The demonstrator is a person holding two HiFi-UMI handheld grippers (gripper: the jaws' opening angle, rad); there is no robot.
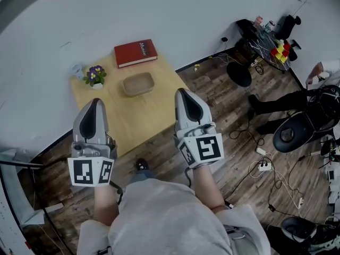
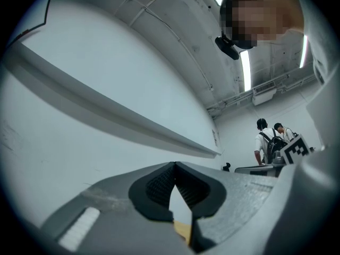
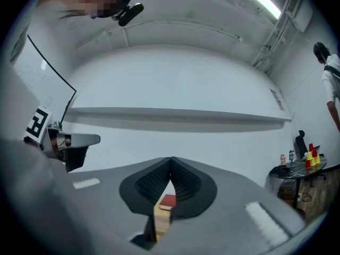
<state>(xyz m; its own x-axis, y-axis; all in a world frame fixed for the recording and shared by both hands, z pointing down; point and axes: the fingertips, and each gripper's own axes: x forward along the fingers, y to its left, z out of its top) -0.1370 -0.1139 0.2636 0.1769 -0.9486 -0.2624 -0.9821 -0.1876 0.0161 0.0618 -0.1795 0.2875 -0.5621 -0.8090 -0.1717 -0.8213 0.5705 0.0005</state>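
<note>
While our left gripper and right gripper hang closed and empty above the table, a careless descent could bump the bowl.

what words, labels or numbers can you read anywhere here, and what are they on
On the red book: one slanted white word on the cover, too small to read.
On the cubes of the left gripper and right gripper: black-and-white square codes, no words.
Nothing else is legible.
</note>
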